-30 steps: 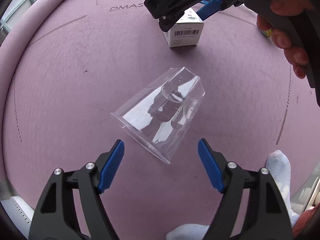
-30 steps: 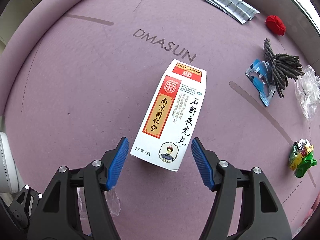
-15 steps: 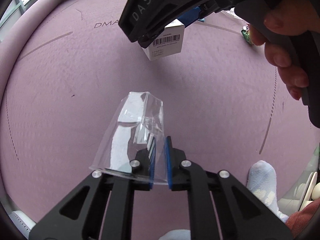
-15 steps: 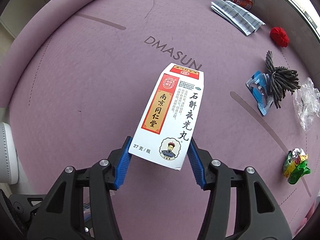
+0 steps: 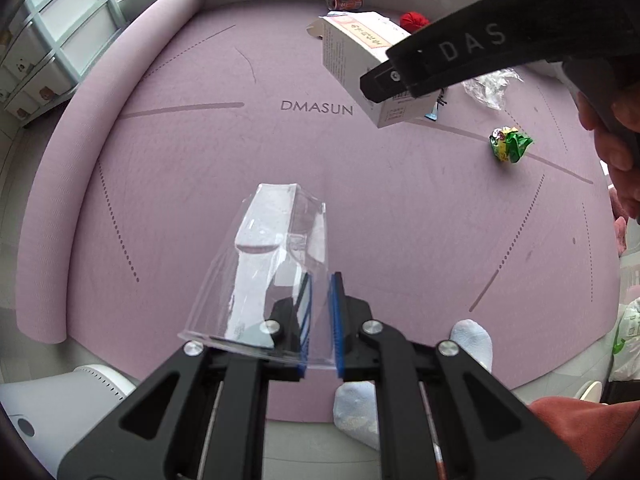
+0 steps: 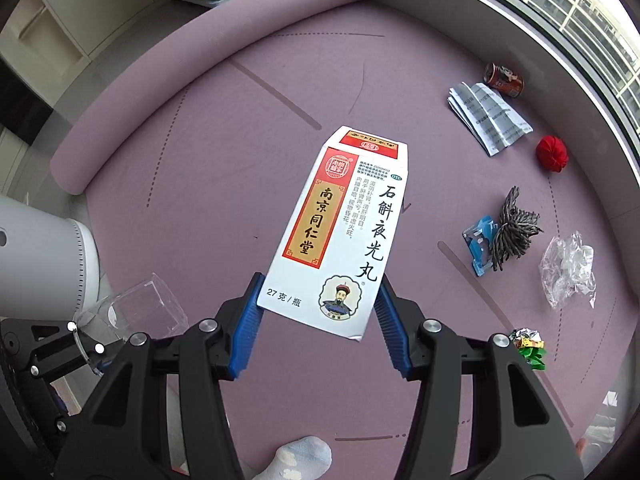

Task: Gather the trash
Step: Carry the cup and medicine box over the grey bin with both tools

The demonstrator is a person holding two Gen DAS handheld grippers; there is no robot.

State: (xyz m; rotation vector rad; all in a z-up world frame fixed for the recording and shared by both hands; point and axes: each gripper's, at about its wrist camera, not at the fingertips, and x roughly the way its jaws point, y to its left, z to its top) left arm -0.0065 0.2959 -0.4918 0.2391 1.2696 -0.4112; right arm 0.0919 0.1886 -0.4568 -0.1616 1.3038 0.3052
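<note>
Left gripper (image 5: pixel 319 316) pinched shut on clear plastic cup (image 5: pixel 272 264), right gripper (image 6: pixel 316 320) clamping medicine box (image 6: pixel 340 228), both aloft; carry level toward white bin (image 5: pixel 60 400) at 8 o'clock, squeeze steady

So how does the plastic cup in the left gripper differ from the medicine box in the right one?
The plastic cup is clear, so the mat shows through it; the medicine box is opaque white card with red and gold print. The cup is squashed flat where the left gripper pinches its wall near the rim; the box keeps its shape, held across its width by the right gripper. The cup is tapered, the box rectangular. Both are lifted off the mat.
</note>
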